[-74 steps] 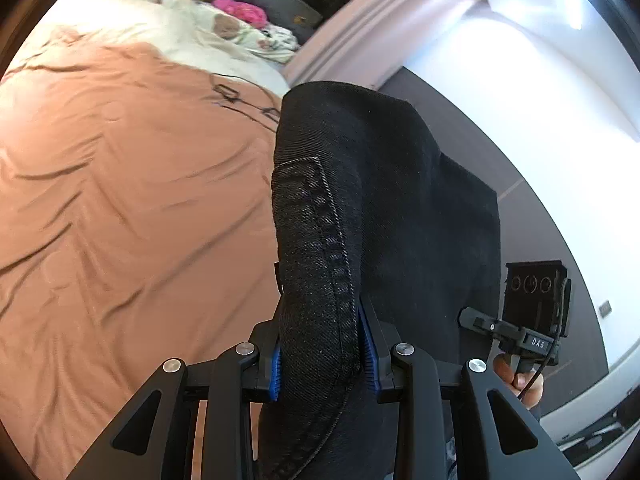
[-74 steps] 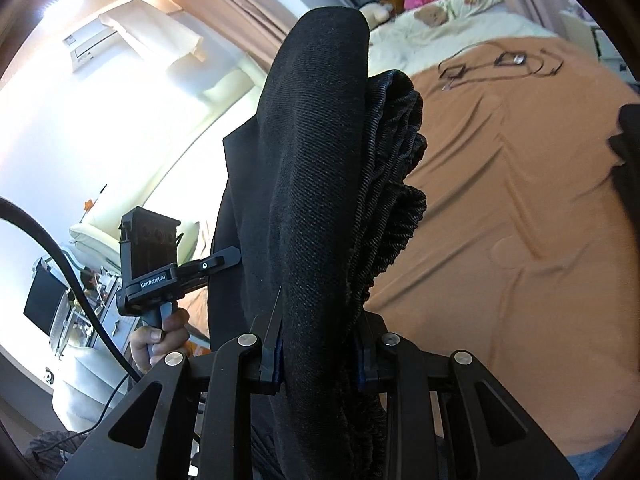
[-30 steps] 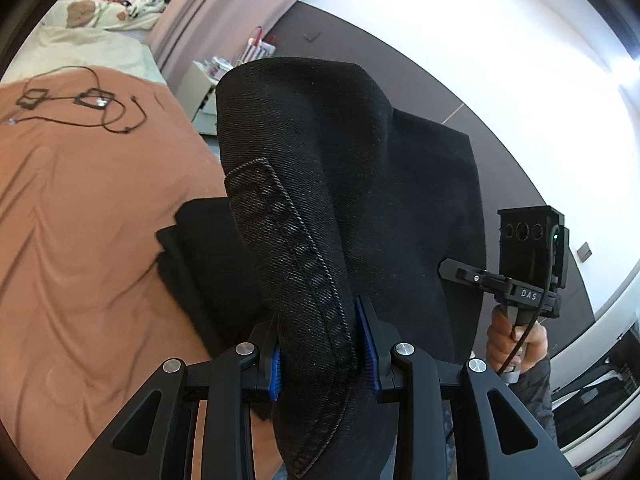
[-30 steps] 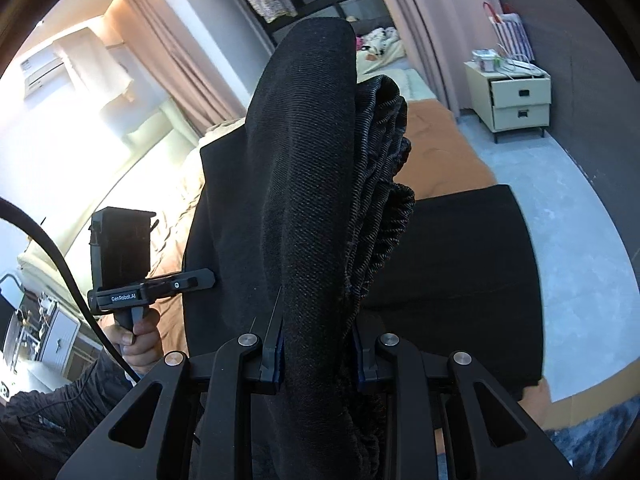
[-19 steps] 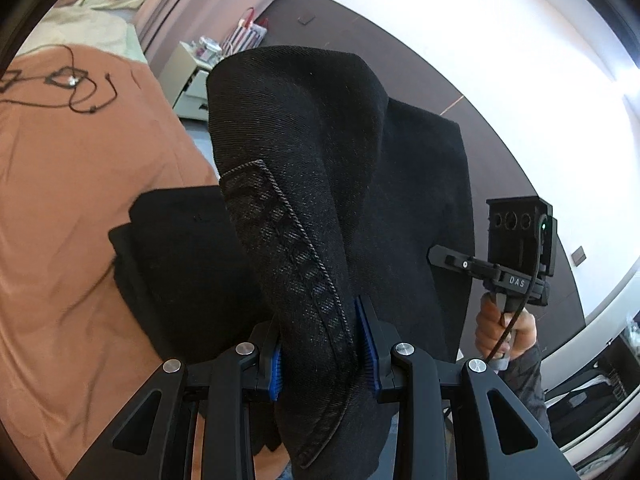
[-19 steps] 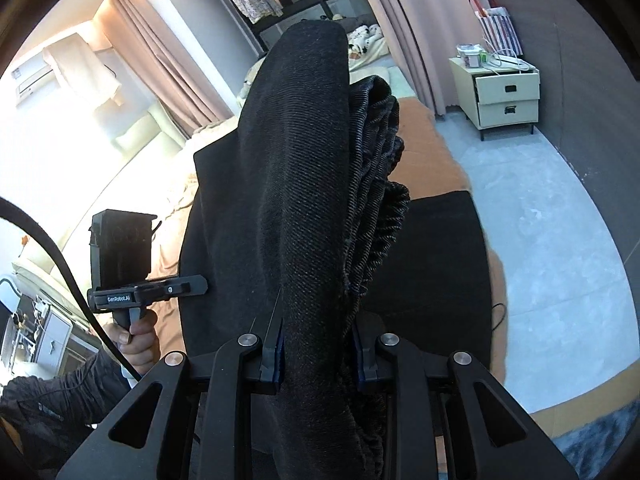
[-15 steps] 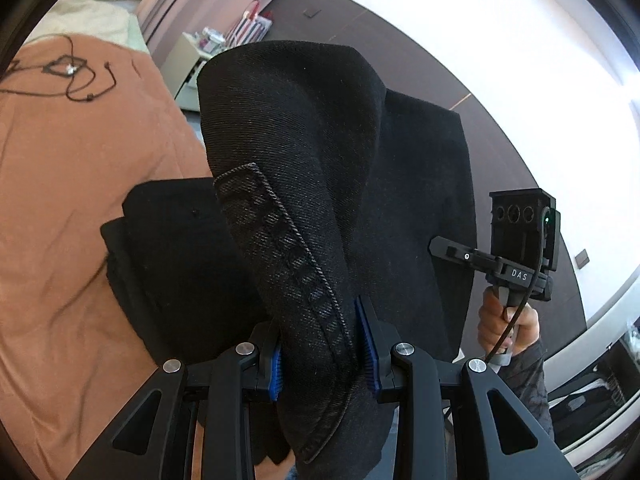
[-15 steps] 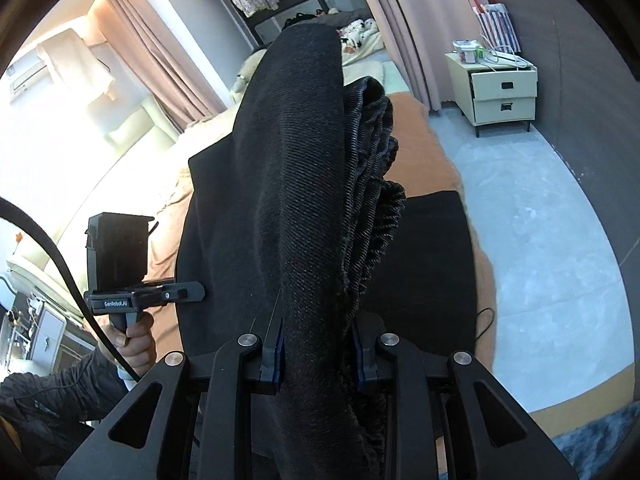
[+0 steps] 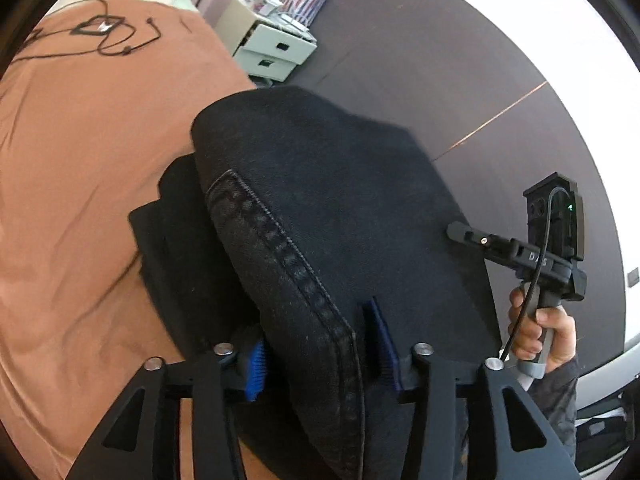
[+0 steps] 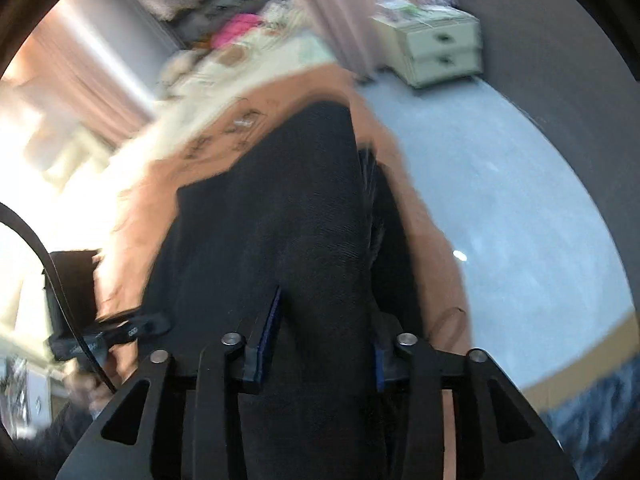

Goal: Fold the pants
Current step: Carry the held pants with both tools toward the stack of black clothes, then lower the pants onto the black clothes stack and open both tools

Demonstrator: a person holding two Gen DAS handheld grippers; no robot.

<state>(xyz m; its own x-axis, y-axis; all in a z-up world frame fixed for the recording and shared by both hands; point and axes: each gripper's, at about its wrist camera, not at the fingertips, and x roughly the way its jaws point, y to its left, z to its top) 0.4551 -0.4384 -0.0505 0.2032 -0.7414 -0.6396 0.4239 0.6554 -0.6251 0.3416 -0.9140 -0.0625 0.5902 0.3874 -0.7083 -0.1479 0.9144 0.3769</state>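
The black denim pants [image 9: 320, 184] lie folded over near the edge of the brown bed sheet [image 9: 80, 160], their upper fold draped on a lower black layer [image 9: 180, 240]. My left gripper [image 9: 320, 344] has the stitched edge between its blue pads; its jaws are opening and a gap shows at the right pad [image 9: 380, 336]. My right gripper [image 10: 322, 344] straddles the other edge of the pants [image 10: 288, 208]; its jaws are also opening in a blurred view. Each gripper shows in the other's view, held by a hand [image 9: 540, 332].
A pale nightstand [image 9: 272, 44] stands by the dark wall past the bed's corner. A black cable [image 9: 100, 32] lies on the sheet further up the bed. Grey floor [image 10: 500, 200] drops off right of the bed edge. Pillows and soft toys [image 10: 236, 28] sit at the head.
Both pairs of jaws have widened around the pants. The raised fold has come down onto the black layer on the bed, and both grippers have dipped lower.
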